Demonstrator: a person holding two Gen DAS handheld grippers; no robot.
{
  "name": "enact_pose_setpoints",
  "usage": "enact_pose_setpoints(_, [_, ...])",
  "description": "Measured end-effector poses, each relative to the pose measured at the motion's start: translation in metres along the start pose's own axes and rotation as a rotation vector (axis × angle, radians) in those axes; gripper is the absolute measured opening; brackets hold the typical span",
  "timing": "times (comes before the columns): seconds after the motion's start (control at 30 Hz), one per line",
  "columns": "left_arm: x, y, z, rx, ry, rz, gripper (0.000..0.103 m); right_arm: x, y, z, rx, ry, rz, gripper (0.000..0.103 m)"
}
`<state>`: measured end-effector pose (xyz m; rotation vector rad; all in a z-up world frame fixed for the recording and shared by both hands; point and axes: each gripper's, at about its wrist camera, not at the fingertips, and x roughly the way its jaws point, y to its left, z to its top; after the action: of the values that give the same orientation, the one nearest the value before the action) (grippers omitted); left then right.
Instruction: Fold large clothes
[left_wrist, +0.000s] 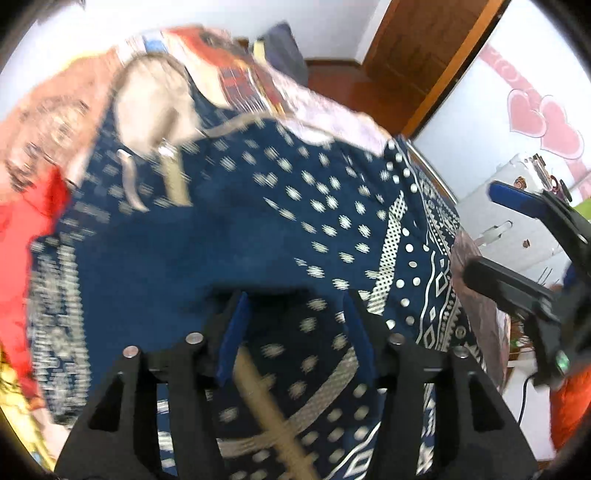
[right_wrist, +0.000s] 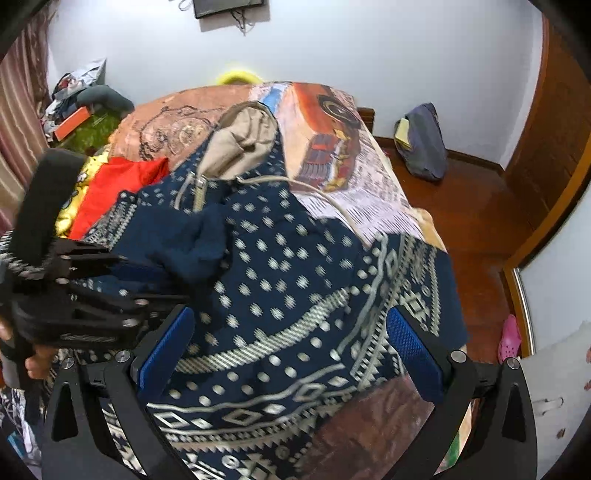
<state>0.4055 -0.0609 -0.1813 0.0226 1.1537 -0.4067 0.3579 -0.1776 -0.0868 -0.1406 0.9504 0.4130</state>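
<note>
- Left gripper (left_wrist: 295, 332): jaws partly apart, blue pads angled down at the navy hoodie (left_wrist: 229, 236). Cloth and a beige drawstring (left_wrist: 273, 417) lie between the fingers; whether the pads press on them cannot be told — the view is motion-blurred.
- Right gripper (right_wrist: 291, 350): jaws wide open, textured blue pads either side of the patterned hem, gripping nothing.
- Hoodie (right_wrist: 295, 280): spread over the near half of the bed (right_wrist: 369, 192), hood (right_wrist: 243, 136) at the far end. Soft knit, dark navy with silver-white dots, diamonds and zigzag bands; the hood lining is plain beige, and the cords have metal tips.
- Bedcover: printed, orange-pink with a red car motif.
- Red garment (right_wrist: 118, 184) bunched on the left of the hoodie — touching it.
- Floor (right_wrist: 472, 221): polished reddish wood on the right.
</note>
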Motion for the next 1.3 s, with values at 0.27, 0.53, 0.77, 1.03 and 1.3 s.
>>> enact_pose_setpoints(0.27, [-0.087, 0.087, -0.022, -0.044, -0.178, 0.224, 0.074, 0.026, 0.051, 0.017, -0.114, 0.006, 0.032, 0.103])
enact_pose_setpoints(0.53, [-0.092, 0.193, -0.081, -0.174, -0.121, 0.435, 0.074, 0.08, 0.116, 0.019, -0.313, 0.067, -0.012, 0.101])
enact_pose_setpoints(0.77, [-0.055, 0.242, -0.123, -0.309, -0.048, 0.405, 0.074, 0.125, 0.139, 0.012, -0.453, 0.151, -0.099, 0.071])
enact_pose_setpoints(1.03, [-0.022, 0.253, -0.134, -0.36, -0.006, 0.377, 0.074, 0.128, 0.126, 0.022, -0.4, 0.163, -0.065, 0.014])
enact_pose_setpoints(1.3, [-0.031, 0.251, -0.133, -0.362, -0.017, 0.391, 0.074, 0.087, 0.09, 0.04, -0.219, 0.047, -0.035, 0.01])
